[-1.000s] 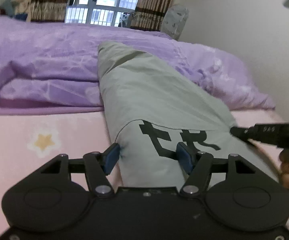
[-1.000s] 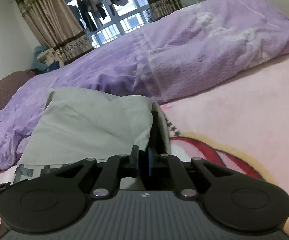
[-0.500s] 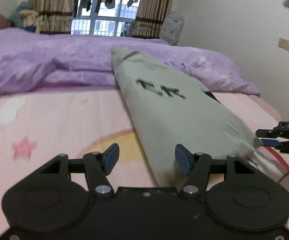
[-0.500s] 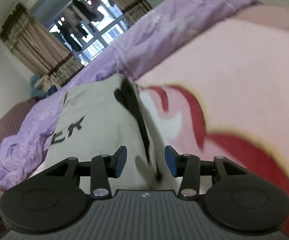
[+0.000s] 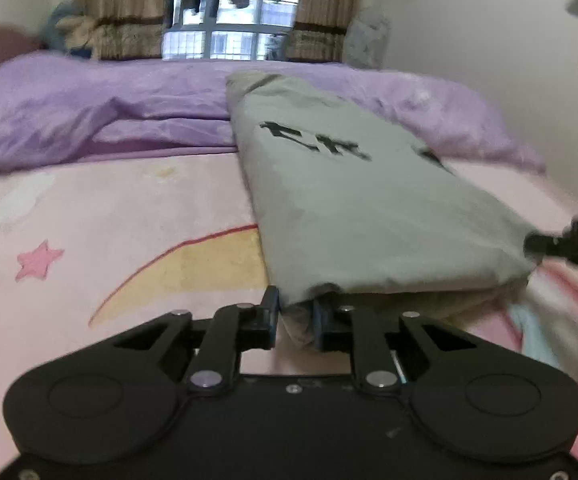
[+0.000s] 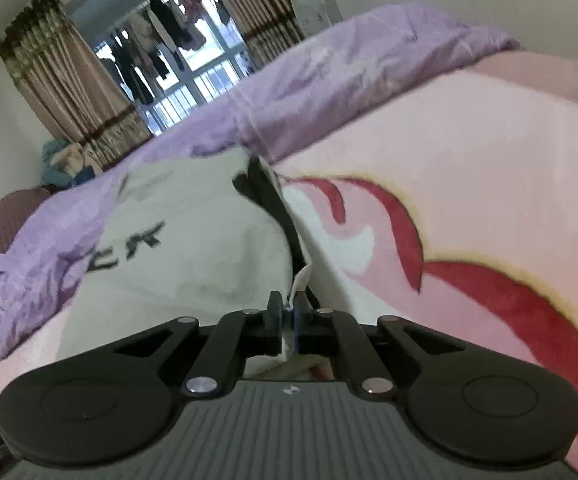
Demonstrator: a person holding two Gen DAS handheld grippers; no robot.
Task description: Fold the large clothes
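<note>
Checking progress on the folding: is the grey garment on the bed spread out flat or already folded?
Folded: the grey garment lies as a long narrow strip with doubled layers at its near edge on the pink blanket.

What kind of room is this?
Most likely a bedroom at home. There is a bed with a pink blanket and a rumpled purple quilt, curtains hang beside a window, and a grey garment lies on the bed for folding.

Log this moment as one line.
step: grasp near end | left gripper: closing on grey garment corner | right gripper: closed on other corner | surface: pink blanket
</note>
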